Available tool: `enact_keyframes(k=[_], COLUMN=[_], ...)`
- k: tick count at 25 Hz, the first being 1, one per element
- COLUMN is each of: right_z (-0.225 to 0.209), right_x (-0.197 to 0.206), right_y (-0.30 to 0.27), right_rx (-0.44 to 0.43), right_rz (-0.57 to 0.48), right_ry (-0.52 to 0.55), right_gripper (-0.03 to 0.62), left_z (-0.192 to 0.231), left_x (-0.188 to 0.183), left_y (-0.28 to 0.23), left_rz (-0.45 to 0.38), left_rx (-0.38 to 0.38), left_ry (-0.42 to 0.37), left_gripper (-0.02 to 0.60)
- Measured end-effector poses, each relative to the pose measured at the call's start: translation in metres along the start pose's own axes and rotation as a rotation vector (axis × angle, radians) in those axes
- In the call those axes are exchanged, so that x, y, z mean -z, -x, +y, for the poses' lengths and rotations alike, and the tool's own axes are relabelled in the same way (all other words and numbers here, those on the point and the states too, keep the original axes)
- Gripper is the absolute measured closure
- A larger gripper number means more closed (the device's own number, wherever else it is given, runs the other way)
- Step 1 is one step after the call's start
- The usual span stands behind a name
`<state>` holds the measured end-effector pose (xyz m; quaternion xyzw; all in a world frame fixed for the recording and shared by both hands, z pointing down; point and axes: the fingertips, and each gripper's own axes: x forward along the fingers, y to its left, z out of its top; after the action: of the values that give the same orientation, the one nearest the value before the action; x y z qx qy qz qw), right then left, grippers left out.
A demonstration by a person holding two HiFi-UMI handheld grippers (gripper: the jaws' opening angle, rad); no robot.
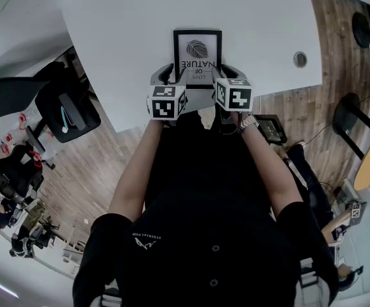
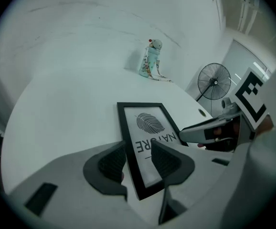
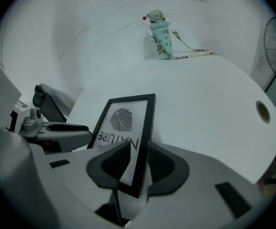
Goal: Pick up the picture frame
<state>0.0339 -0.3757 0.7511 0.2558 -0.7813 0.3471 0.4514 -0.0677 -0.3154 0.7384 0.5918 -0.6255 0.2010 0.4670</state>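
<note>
left hand-held gripper [image 2: 138,146] and right hand-held gripper [image 3: 138,147] spread — straddling picture frame [image 1: 198,50] edges.

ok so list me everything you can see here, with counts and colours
table: 1, white, upper middle of the head view
picture frame: 1, black with a leaf print, flat on the table near its near edge
soft toy: 1, pale green, patterned, far side of the table by the wall
cable hole: 1, grey-rimmed, in the table's right part
fan: 1, black, standing past the table
office chairs: at least 2, black, left of the table
left gripper: 1, grey, open, jaws astride the frame's left edge
right gripper: 1, grey, open, jaws astride the frame's right edge
</note>
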Motion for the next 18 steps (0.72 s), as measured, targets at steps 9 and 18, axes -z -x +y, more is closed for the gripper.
enact_keyframes(k=[9, 18], right_z=[-0.008, -0.007], right_x=[0.009, 0.012], right_y=[-0.011, -0.014], right_rx=[0.026, 0.02], right_rz=[0.069, 0.106], right_ry=[0.001, 0.004], right_gripper=[0.487, 0.497], left_z=[0.013, 0.013], left_x=[0.022, 0.025], left_y=[-0.015, -0.017], left_rz=[0.092, 0.112], left_rx=[-0.053, -0.066], left_ry=[0.074, 0.099], left_gripper=[0.431, 0.454])
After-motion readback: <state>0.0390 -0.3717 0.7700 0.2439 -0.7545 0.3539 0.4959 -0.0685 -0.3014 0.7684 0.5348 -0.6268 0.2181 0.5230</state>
